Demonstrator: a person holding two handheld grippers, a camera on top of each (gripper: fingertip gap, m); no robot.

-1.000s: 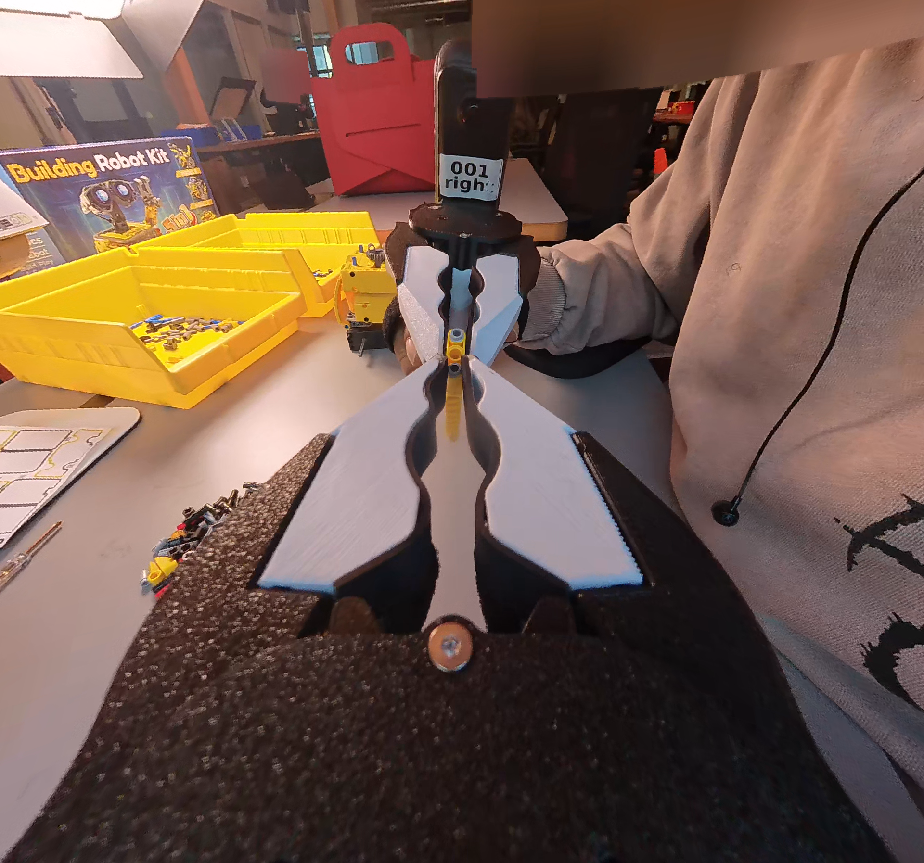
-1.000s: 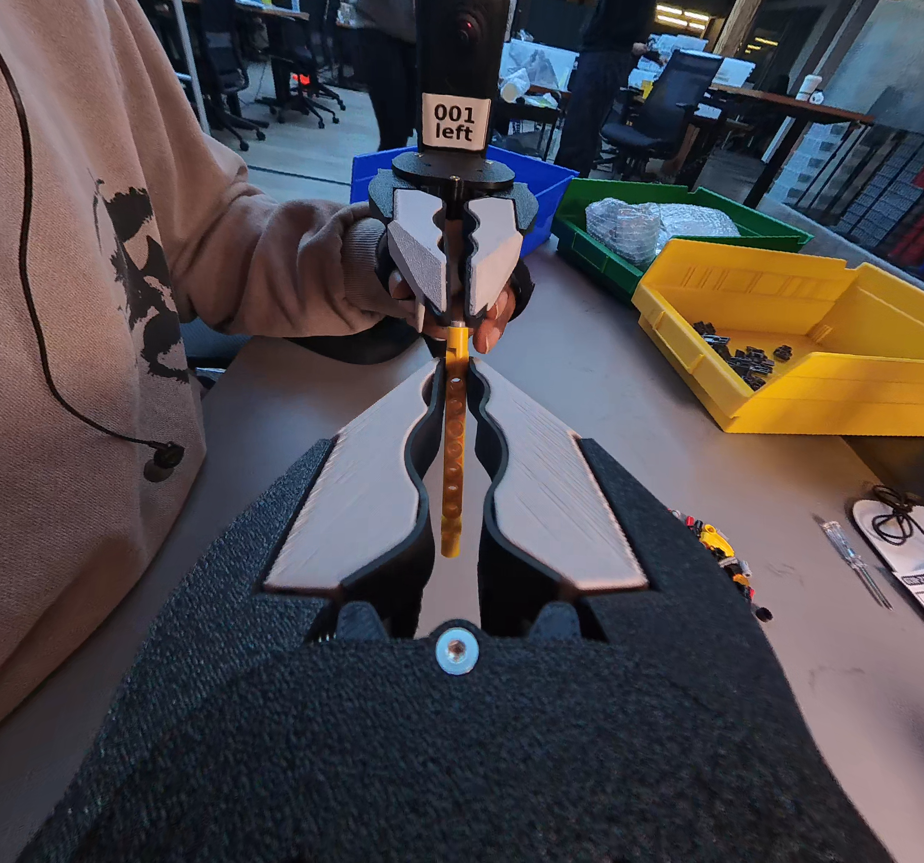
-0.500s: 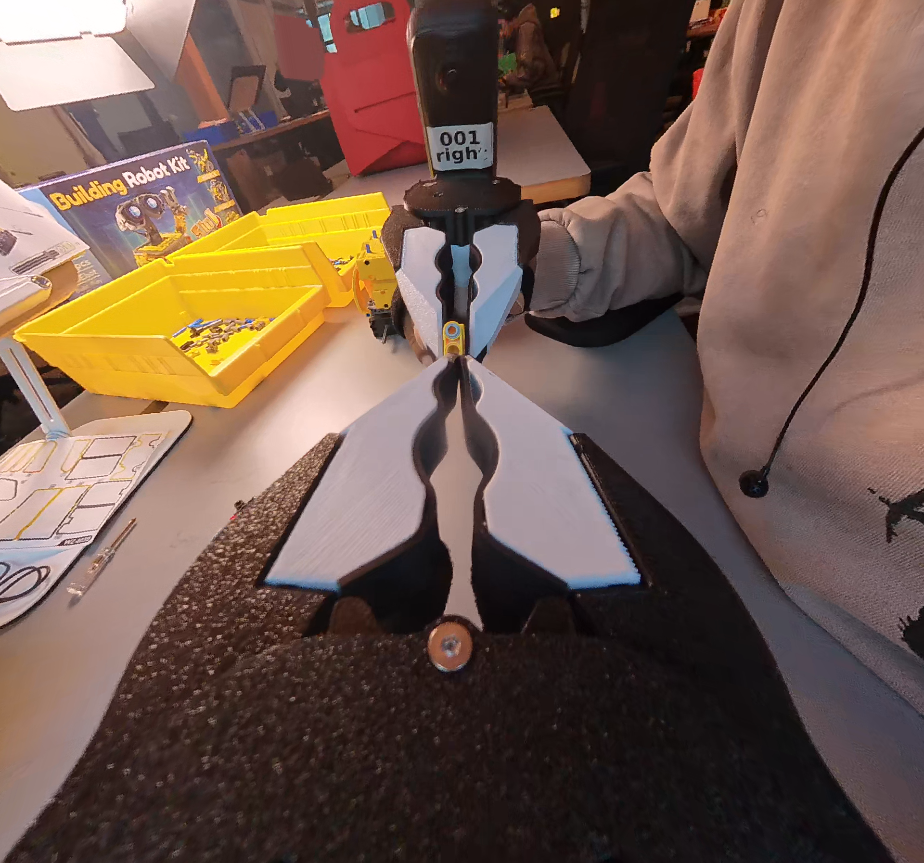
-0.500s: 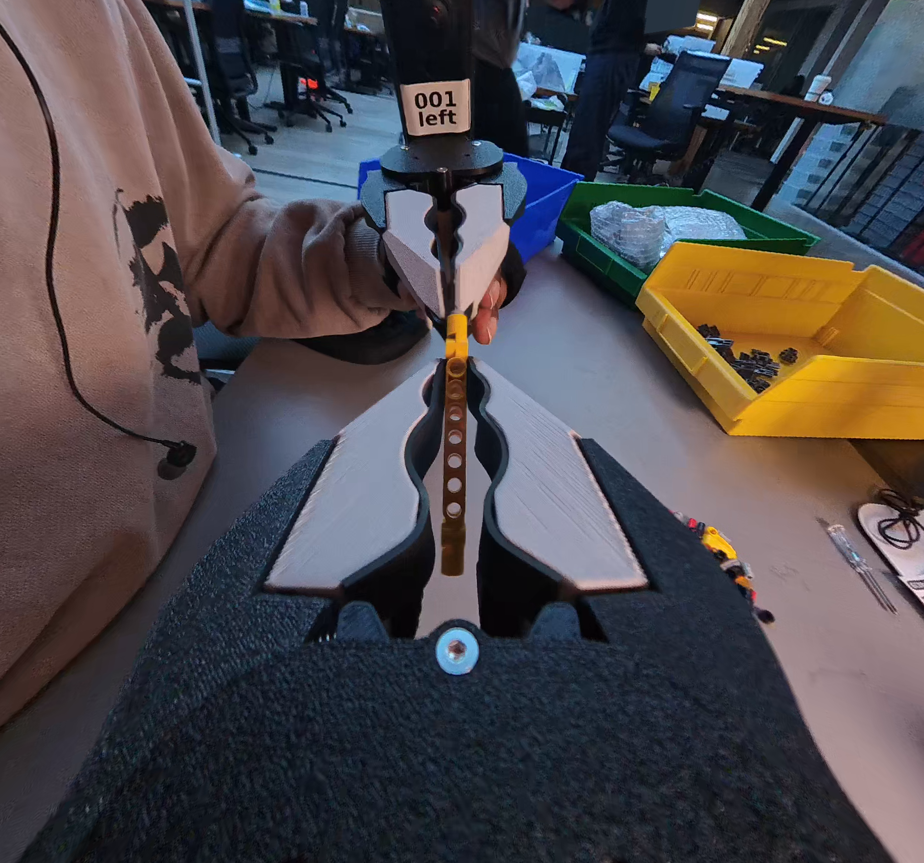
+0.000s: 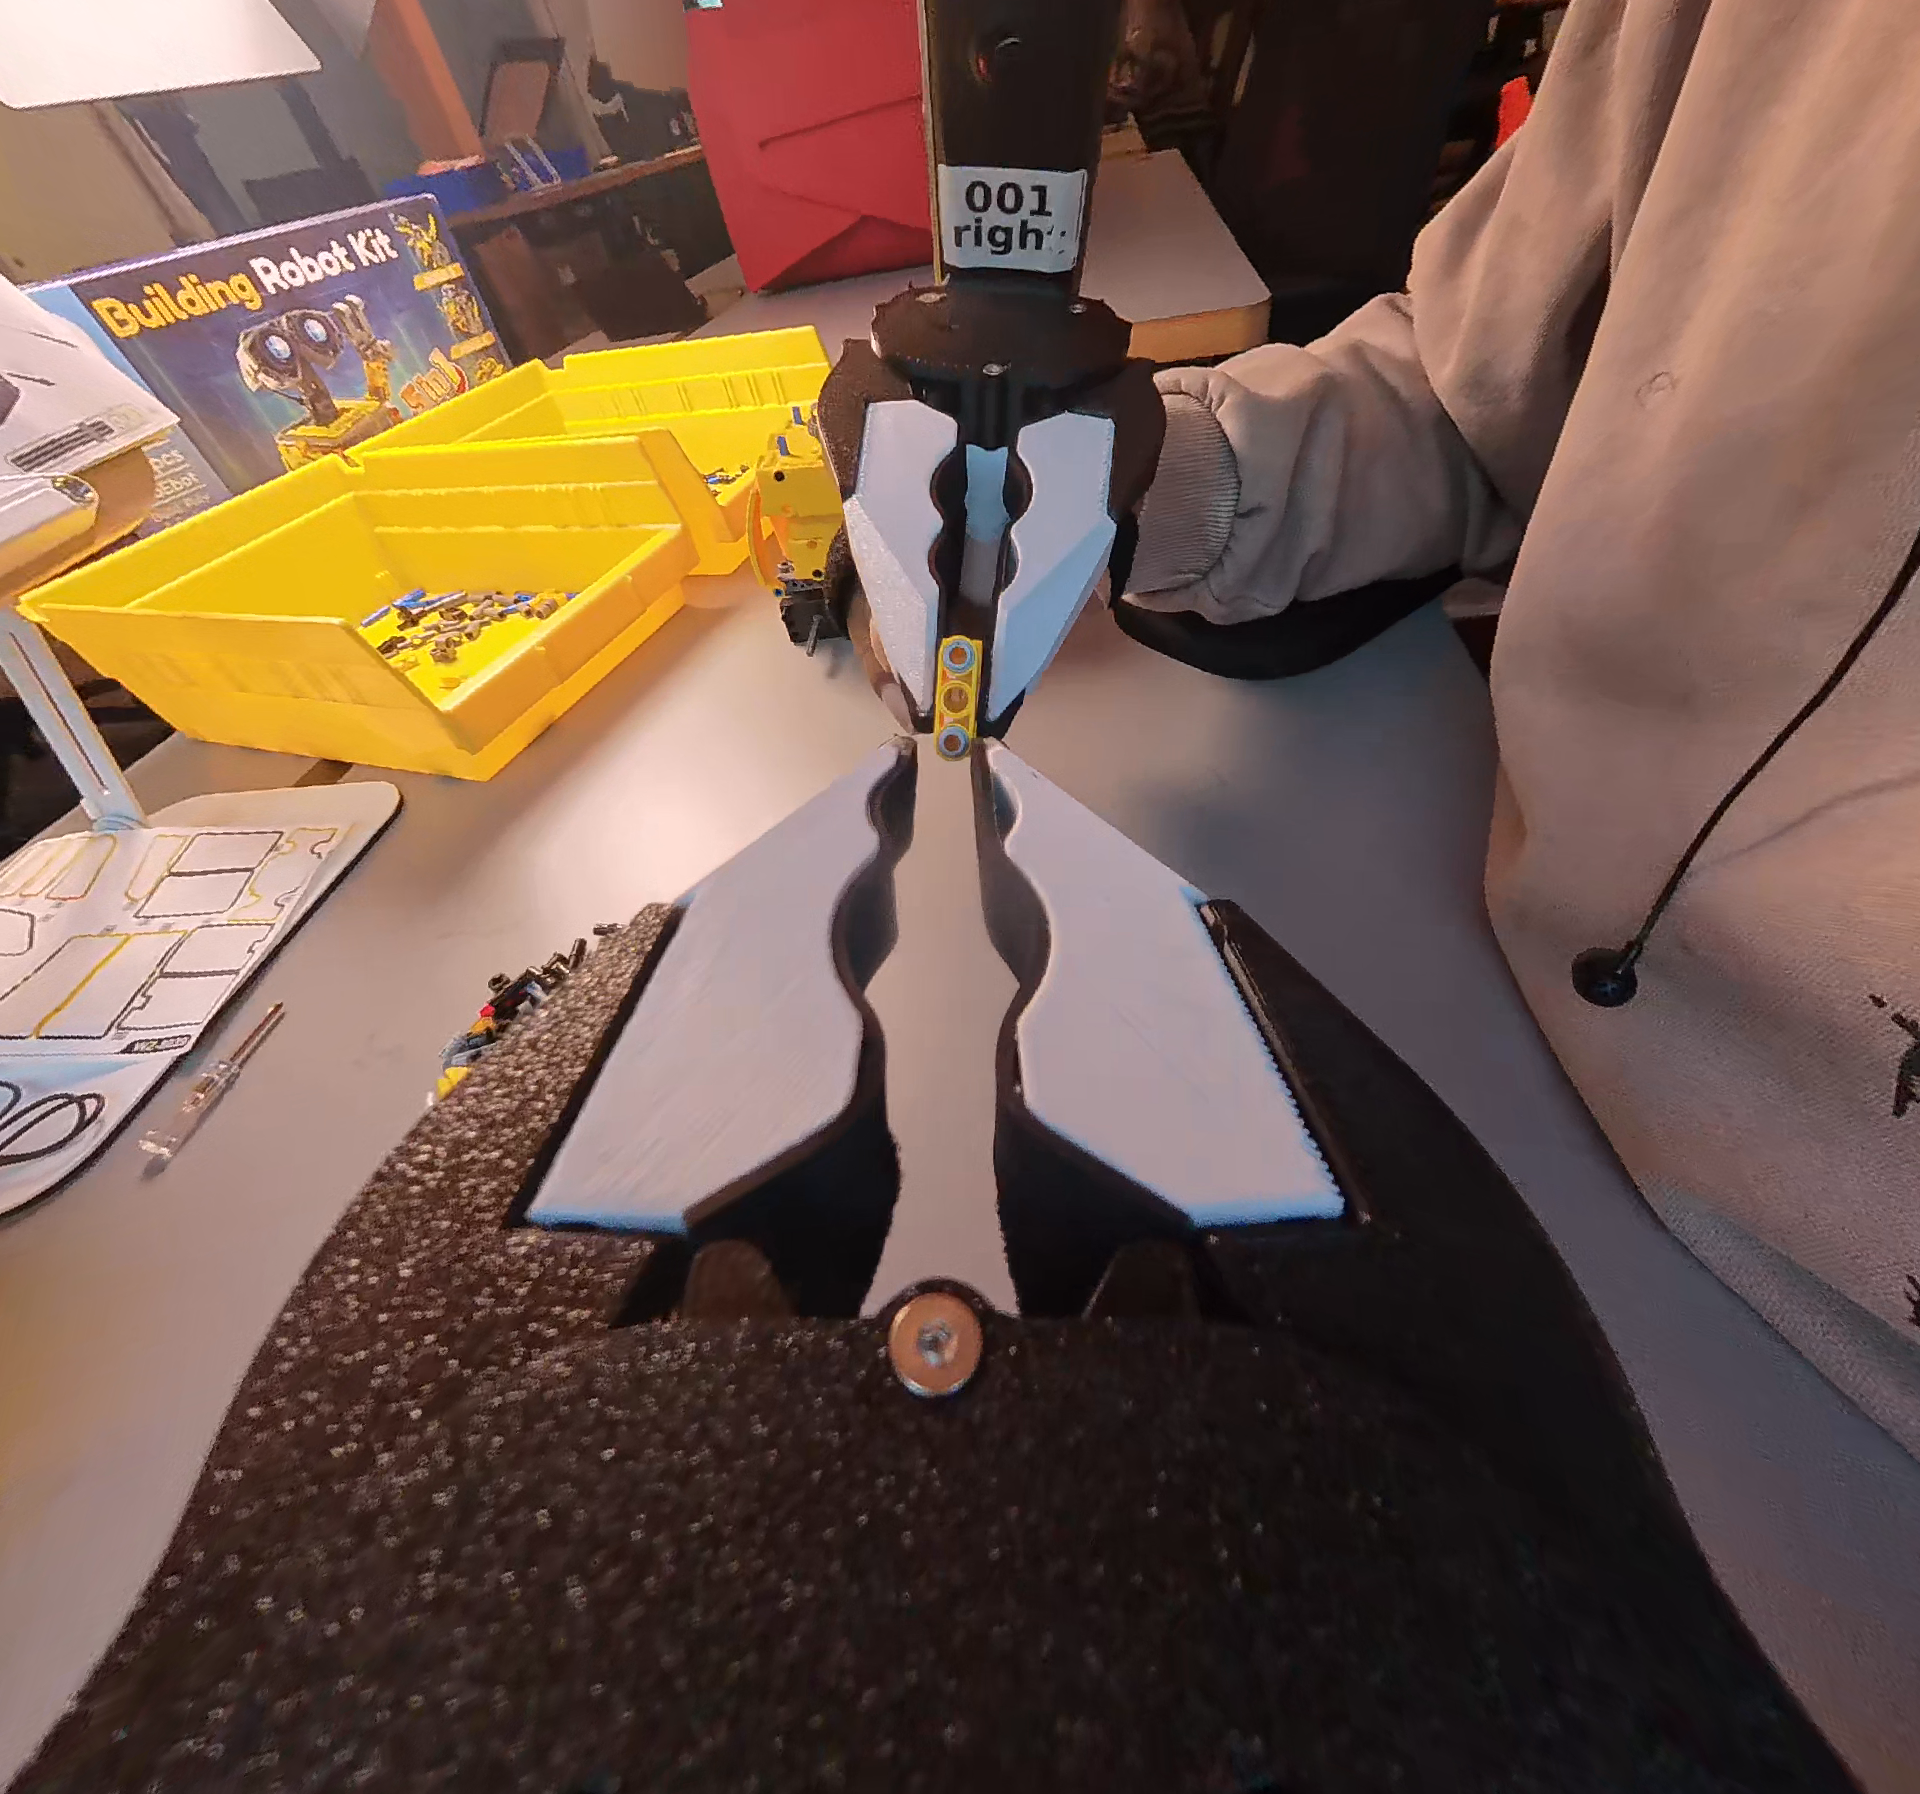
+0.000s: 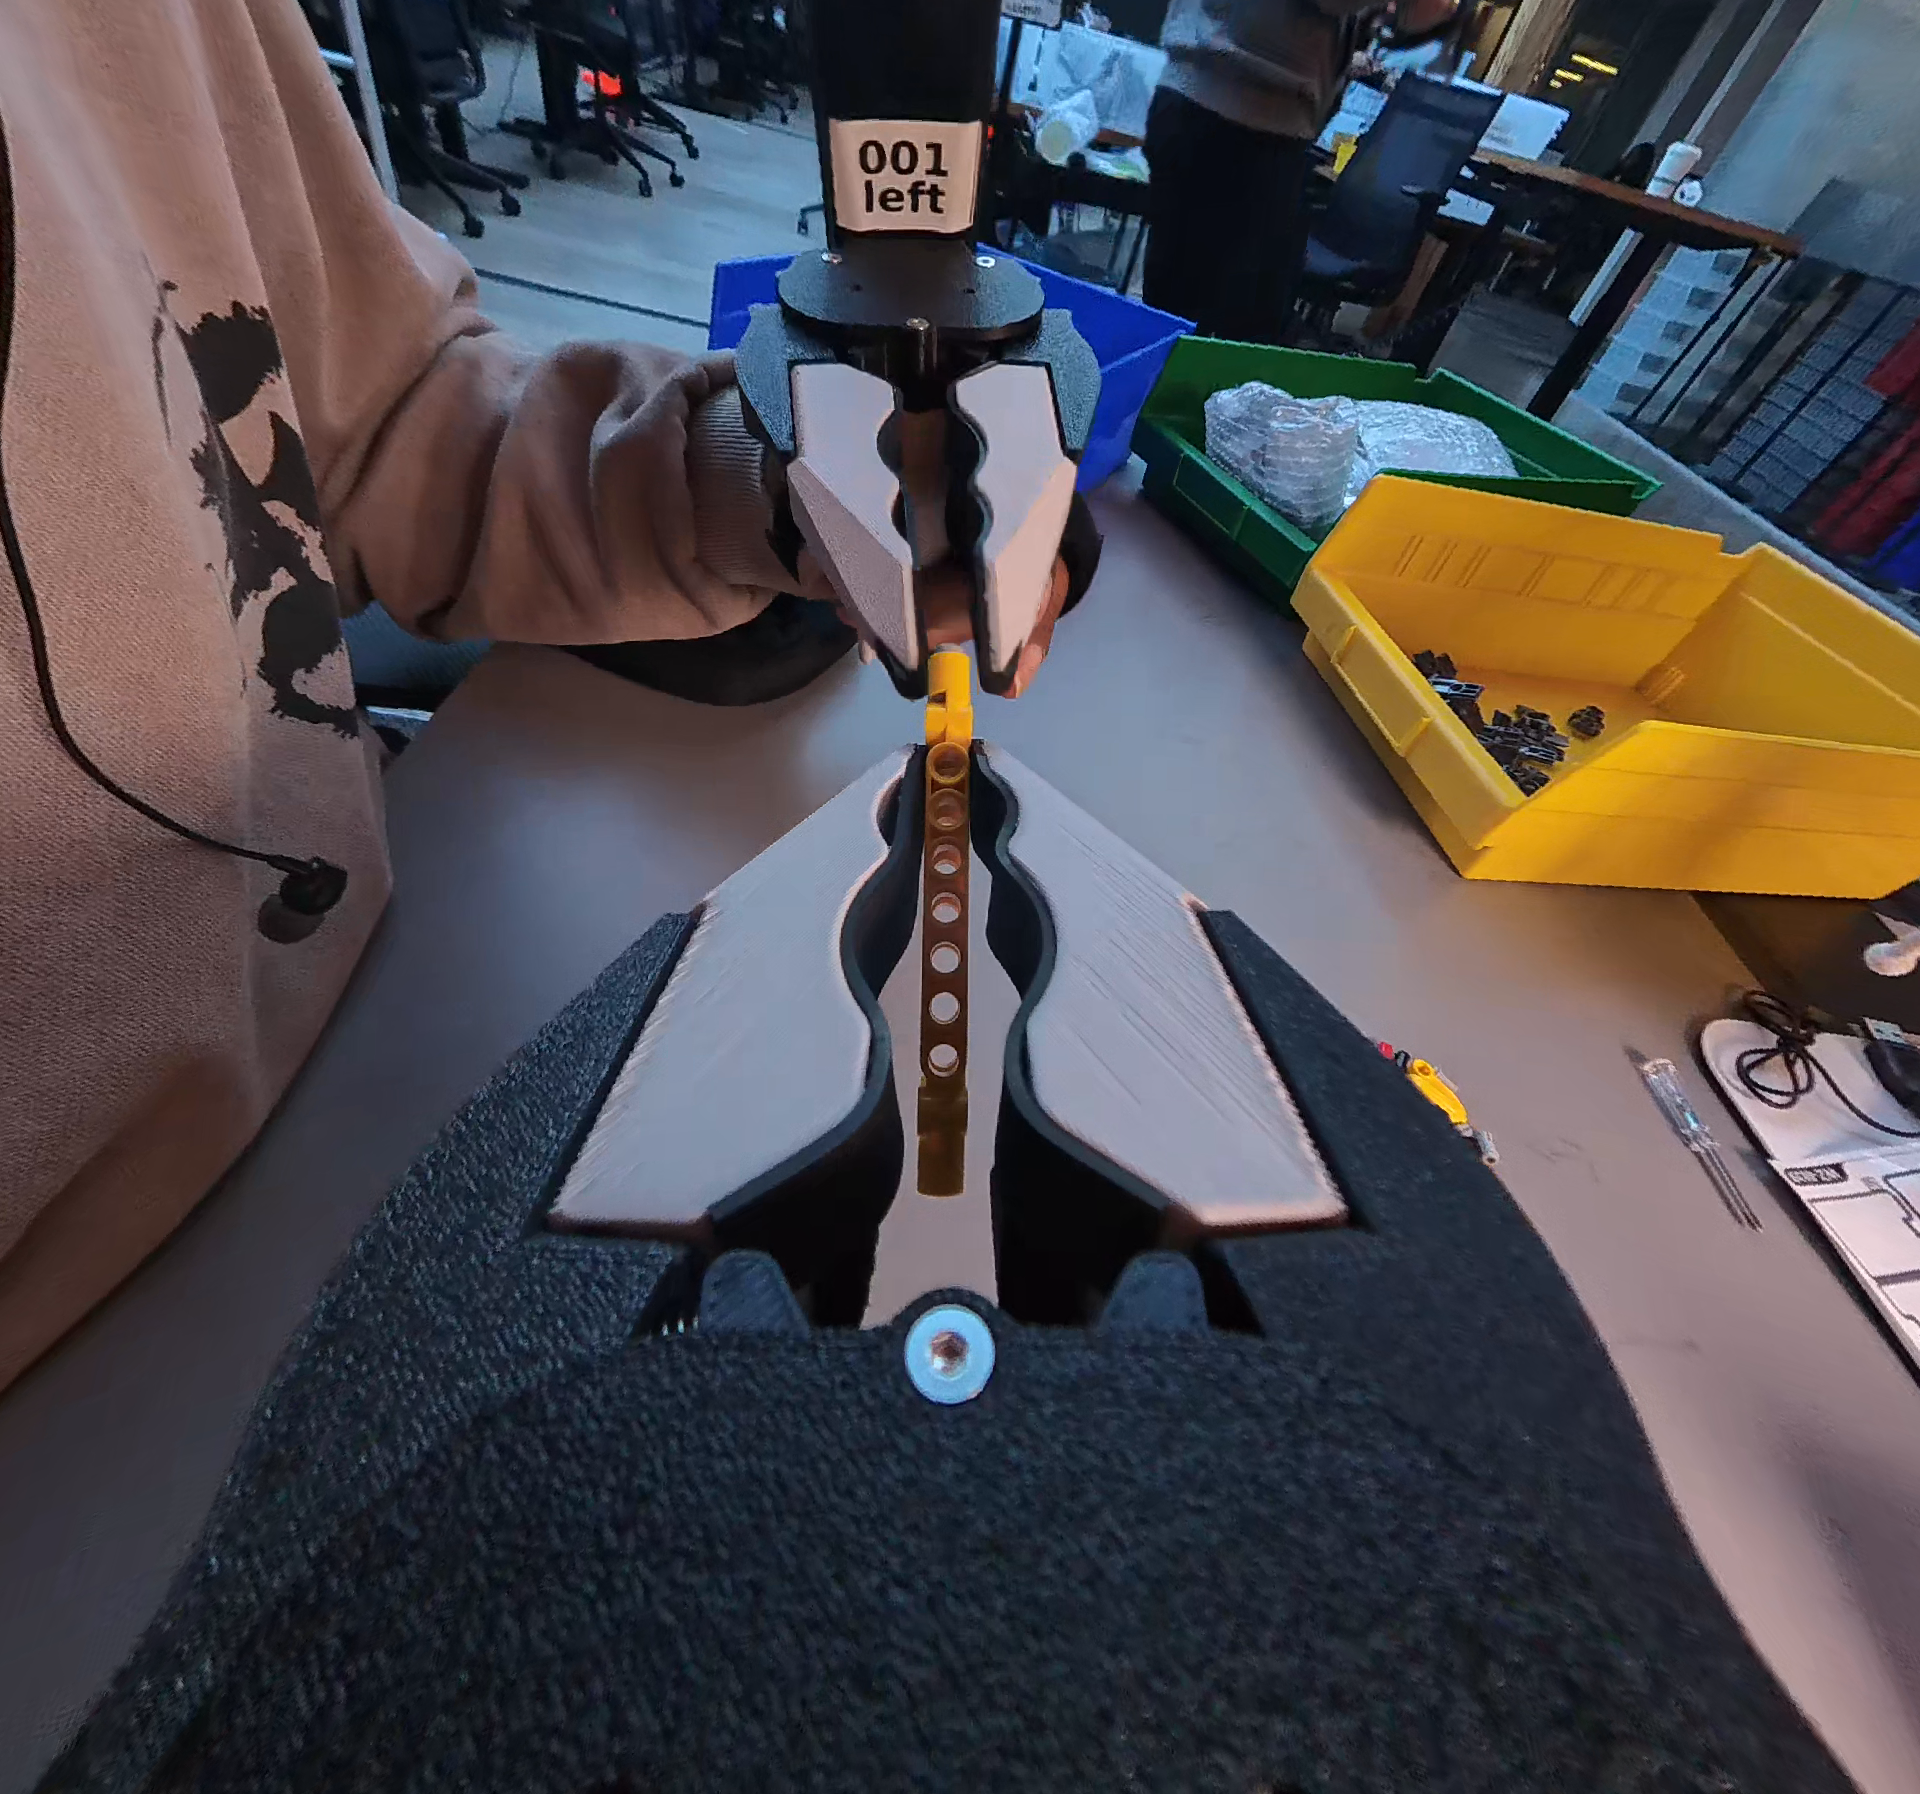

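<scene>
Since a second ago the left gripper [image 5: 943, 752] has slid back off the yellow perforated beam [image 6: 943, 955]; its jaws now stand slightly apart, empty, tips just at the beam's end. Right gripper [image 6: 945, 757]: jaws clamped on the beam, held above the grey surface [image 6: 1195, 809]. Yellow bin [image 6: 1621, 778] of dark parts to the right.

Matt grey ribbed plastic fingers [image 5: 727, 1017] sit in each tool's rough, grainy black body [image 6: 935, 1588] with a shiny metal screw [image 6: 948, 1354], beside a glossy yellow plastic perforated beam [image 6: 943, 955], glossy yellow plastic bins [image 5: 343, 591], a smooth matt grey counter [image 6: 1195, 809] and a soft beige cloth sleeve [image 5: 1351, 477].
</scene>
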